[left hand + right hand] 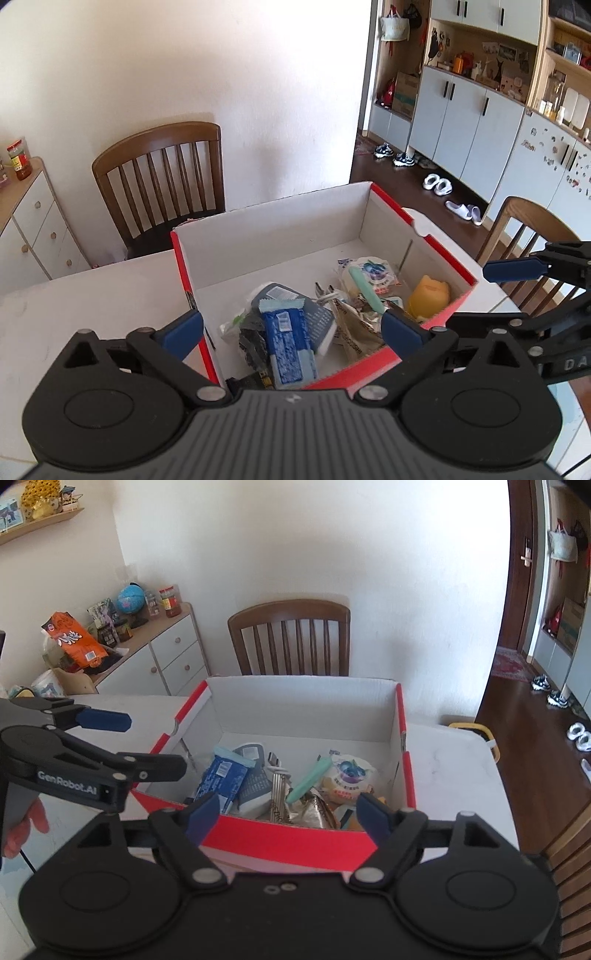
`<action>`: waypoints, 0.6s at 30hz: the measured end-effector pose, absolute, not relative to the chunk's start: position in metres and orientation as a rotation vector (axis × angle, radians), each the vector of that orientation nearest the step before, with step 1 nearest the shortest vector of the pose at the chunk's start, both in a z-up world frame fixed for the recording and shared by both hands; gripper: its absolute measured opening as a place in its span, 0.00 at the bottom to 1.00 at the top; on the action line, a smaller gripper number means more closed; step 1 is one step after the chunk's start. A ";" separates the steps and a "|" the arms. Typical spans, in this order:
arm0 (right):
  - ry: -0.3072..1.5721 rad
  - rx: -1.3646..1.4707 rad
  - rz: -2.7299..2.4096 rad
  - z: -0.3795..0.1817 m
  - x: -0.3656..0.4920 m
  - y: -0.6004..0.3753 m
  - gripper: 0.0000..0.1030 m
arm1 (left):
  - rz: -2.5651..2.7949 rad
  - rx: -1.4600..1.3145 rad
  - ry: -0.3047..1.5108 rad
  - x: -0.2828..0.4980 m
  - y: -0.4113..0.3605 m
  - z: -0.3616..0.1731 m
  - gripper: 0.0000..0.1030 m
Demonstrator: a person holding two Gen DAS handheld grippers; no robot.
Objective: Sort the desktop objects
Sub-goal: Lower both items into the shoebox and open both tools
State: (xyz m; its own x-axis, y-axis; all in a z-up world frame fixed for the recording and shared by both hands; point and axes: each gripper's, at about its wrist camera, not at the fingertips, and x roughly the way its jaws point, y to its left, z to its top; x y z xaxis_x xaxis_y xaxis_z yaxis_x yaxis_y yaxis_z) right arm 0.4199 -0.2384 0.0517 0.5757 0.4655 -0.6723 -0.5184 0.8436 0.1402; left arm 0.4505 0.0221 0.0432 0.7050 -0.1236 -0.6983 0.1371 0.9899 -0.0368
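Looking into the red-and-white cardboard box at frame centre, we see a blue wrapped packet, a mint-green stick, a round sealed snack pack, a crinkled foil wrapper and a yellow block heaped on its floor. Our left gripper and right gripper both stand spread wide, holding nothing, touching nothing. The box sits on the white table, its near wall just below both pairs of blue pads.

Red-edged cardboard box with white inside walls, on a white counter; blue speckled wrapper, mint-green stick, orange-yellow block; tool fingers blue.
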 end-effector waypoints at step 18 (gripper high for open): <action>0.748 -0.090 0.585 0.052 0.387 -0.249 0.80 | -0.161 -0.020 0.750 0.390 0.013 0.048 1.00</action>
